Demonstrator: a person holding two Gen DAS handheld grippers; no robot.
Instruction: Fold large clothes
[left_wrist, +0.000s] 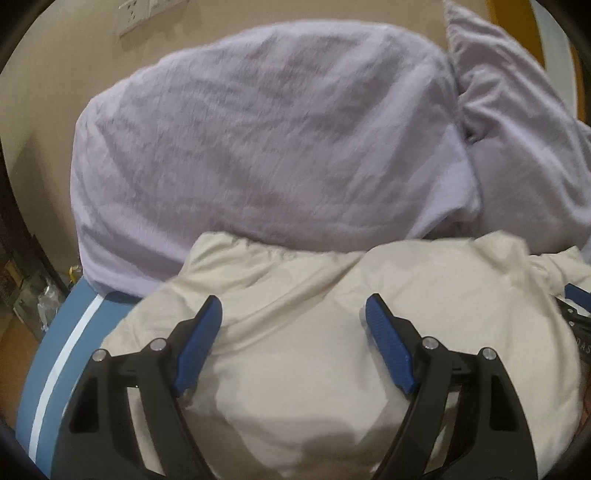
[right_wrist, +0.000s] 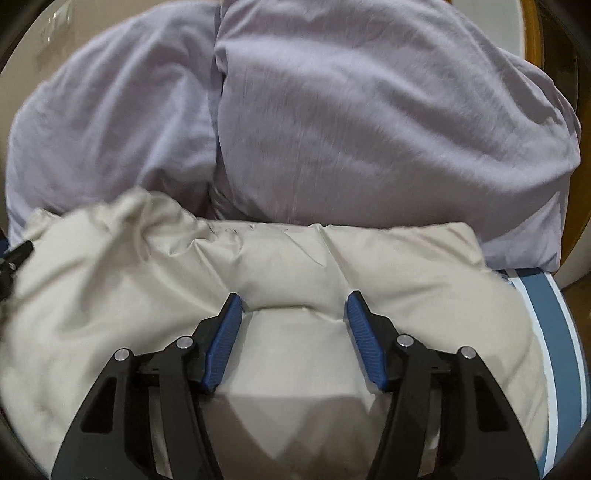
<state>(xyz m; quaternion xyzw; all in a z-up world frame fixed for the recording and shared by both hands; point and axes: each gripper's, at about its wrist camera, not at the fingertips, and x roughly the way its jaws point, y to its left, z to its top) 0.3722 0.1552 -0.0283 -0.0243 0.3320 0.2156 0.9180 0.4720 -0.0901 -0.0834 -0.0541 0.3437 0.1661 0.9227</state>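
Observation:
A cream puffy garment lies bunched on a blue bed sheet with a white stripe. My left gripper hovers just above its left part, jaws wide open and empty. In the right wrist view the same garment fills the foreground, and my right gripper is open, its blue pads on either side of a raised fold of the fabric, not closed on it. The right gripper's tip shows at the right edge of the left wrist view.
Two lavender pillows lie against the beige headboard wall behind the garment. A wall socket is at the top left. The bed's left edge drops to a cluttered floor. The striped sheet shows at the right.

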